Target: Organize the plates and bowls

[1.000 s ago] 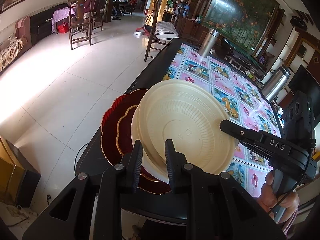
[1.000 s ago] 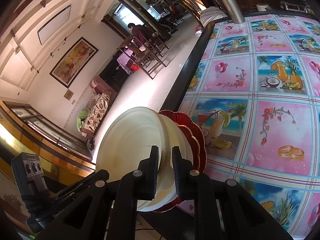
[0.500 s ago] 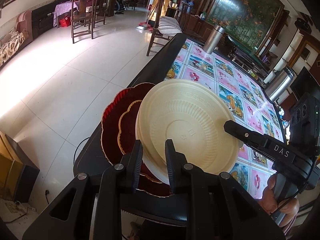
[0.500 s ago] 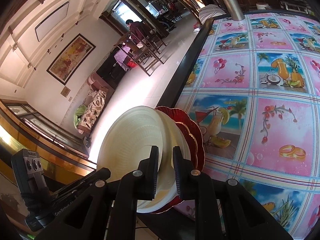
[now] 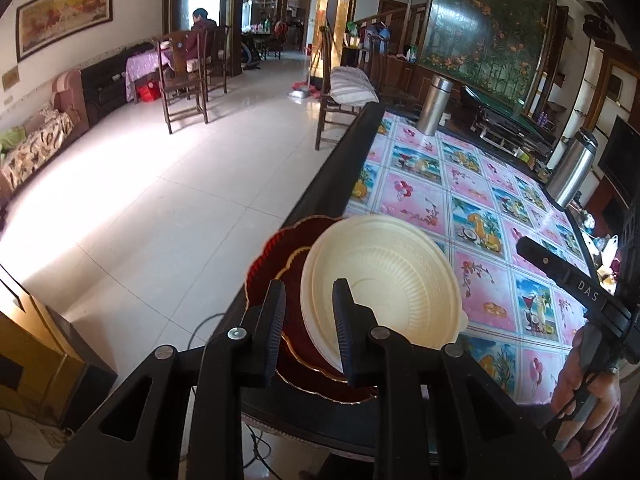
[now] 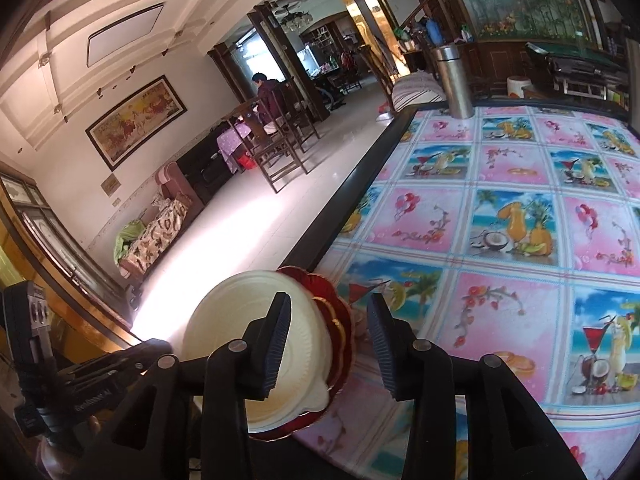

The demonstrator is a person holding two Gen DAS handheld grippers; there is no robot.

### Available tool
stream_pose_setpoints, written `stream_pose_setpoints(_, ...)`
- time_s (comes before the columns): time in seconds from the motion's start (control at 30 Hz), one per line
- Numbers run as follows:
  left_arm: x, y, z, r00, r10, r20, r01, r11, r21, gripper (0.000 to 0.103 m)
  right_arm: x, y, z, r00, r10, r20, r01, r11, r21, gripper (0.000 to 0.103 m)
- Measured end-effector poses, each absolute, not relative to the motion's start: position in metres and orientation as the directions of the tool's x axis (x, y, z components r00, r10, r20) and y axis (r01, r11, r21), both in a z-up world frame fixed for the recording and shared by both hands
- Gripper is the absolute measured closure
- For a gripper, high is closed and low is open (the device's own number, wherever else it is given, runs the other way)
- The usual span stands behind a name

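A cream bowl (image 5: 384, 280) rests in a stack of dark red scalloped plates (image 5: 280, 264) at the table's near left corner. My left gripper (image 5: 308, 328) has its jaws apart just in front of the stack, around the near rims without pinching them. In the right wrist view the same cream bowl (image 6: 240, 320) and red plates (image 6: 340, 320) lie just ahead. My right gripper (image 6: 328, 344) is open wide over the stack's right edge, holding nothing.
The table carries a pink and blue patterned cloth (image 6: 500, 240) with a dark raised edge (image 5: 340, 168). Two steel flasks (image 5: 436, 104) (image 5: 572, 172) stand at the far end. Tiled floor, chairs and a seated person (image 5: 200, 36) lie to the left.
Both grippers were shut on the stack's rims and have opened. The stack went from tilted up between them to lying on the table corner, and both grippers have drawn back a little.
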State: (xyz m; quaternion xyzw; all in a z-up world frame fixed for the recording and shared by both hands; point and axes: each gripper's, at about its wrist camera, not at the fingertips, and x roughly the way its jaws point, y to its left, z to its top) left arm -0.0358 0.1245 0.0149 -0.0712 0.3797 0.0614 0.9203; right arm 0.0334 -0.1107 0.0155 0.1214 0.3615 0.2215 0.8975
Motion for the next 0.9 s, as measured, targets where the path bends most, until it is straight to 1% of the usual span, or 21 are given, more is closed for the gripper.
stream_pose_setpoints(0.03, -0.038, 0.119, 0.020, 0.723, 0.068, -0.687, -0.160, 0.985, -0.070, 0.078, 0.033, -0.122, 0.015, 0.666, 0.447, -0.597, -0.287, 0.892, 0.349, 0.057)
stream_pose_setpoints(0.07, -0.039, 0.113, 0.024, 0.740, 0.064, -0.670, -0.145, 0.987, -0.066, 0.065, 0.034, -0.134, 0.014, 0.692, 0.406, -0.597, -0.260, 0.911, 0.319, 0.054)
stream_pose_setpoints(0.1, -0.040, 0.105, 0.028, 0.759, 0.045, -0.650, -0.119, 0.990, -0.071, 0.056, 0.034, -0.148, 0.013, 0.718, 0.358, -0.597, -0.225, 0.931, 0.288, 0.053)
stream_pose_setpoints(0.13, -0.040, 0.094, 0.031, 0.776, 0.021, -0.630, -0.090, 0.993, -0.078, 0.041, 0.034, -0.163, 0.011, 0.741, 0.308, -0.596, -0.186, 0.948, 0.258, 0.050)
stream_pose_setpoints(0.17, -0.039, 0.082, 0.033, 0.790, -0.005, -0.613, -0.057, 0.995, -0.081, 0.033, 0.035, -0.179, 0.010, 0.763, 0.259, -0.592, -0.146, 0.962, 0.232, 0.046)
stream_pose_setpoints(0.2, -0.037, 0.067, 0.035, 0.799, -0.038, -0.601, -0.013, 0.997, -0.080, 0.032, 0.033, -0.197, 0.009, 0.783, 0.207, -0.587, -0.101, 0.973, 0.208, 0.044)
stream_pose_setpoints(0.23, -0.034, 0.049, 0.035, 0.800, -0.075, -0.596, 0.037, 0.997, -0.074, 0.030, 0.032, -0.215, 0.007, 0.799, 0.152, -0.581, -0.054, 0.982, 0.183, 0.037)
stream_pose_setpoints(0.27, -0.028, 0.030, 0.033, 0.792, -0.111, -0.600, 0.088, 0.994, -0.068, 0.028, 0.030, -0.233, 0.005, 0.813, 0.099, -0.574, -0.009, 0.987, 0.158, 0.031)
stream_pose_setpoints(0.3, -0.021, 0.011, 0.029, 0.778, -0.146, -0.612, 0.132, 0.989, -0.068, 0.027, 0.028, -0.252, 0.003, 0.824, 0.044, -0.565, 0.036, 0.991, 0.129, 0.029)
stream_pose_setpoints(0.37, -0.003, -0.028, 0.017, 0.744, -0.227, -0.628, 0.222, 0.971, -0.088, 0.023, 0.025, -0.287, -0.004, 0.826, -0.072, -0.560, 0.122, 0.991, 0.052, 0.020)
stream_pose_setpoints(0.43, 0.017, -0.068, -0.002, 0.703, -0.250, -0.666, 0.267, 0.961, -0.078, 0.023, 0.023, -0.320, -0.013, 0.817, -0.161, -0.554, 0.191, 0.982, -0.003, 0.019)
stream_pose_setpoints(0.5, 0.033, -0.103, -0.024, 0.667, -0.272, -0.694, 0.303, 0.949, -0.080, 0.023, 0.022, -0.353, -0.023, 0.794, -0.220, -0.567, 0.253, 0.967, -0.020, 0.017)
stream_pose_setpoints(0.57, 0.042, -0.126, -0.038, 0.642, -0.261, -0.720, 0.304, 0.950, -0.073, 0.023, 0.019, -0.384, -0.033, 0.771, -0.216, -0.600, 0.294, 0.955, 0.034, 0.017)
stream_pose_setpoints(0.63, 0.043, -0.138, -0.043, 0.630, -0.279, -0.725, 0.315, 0.945, -0.090, 0.023, 0.008, -0.406, -0.038, 0.772, -0.189, -0.607, 0.320, 0.941, 0.114, 0.017)
stream_pose_setpoints(0.7, 0.038, -0.140, -0.038, 0.646, -0.288, -0.707, 0.311, 0.945, -0.101, 0.023, -0.001, -0.414, -0.037, 0.781, -0.162, -0.603, 0.313, 0.937, 0.154, 0.017)
stream_pose_setpoints(0.8, 0.029, -0.129, -0.025, 0.673, -0.297, -0.678, 0.308, 0.945, -0.109, 0.023, -0.008, -0.405, -0.031, 0.802, -0.131, -0.583, 0.271, 0.949, 0.159, 0.018)
stream_pose_setpoints(0.9, 0.016, -0.109, -0.011, 0.726, -0.234, -0.647, 0.261, 0.964, -0.056, 0.023, -0.009, -0.381, -0.025, 0.825, -0.077, -0.559, 0.214, 0.960, 0.183, 0.018)
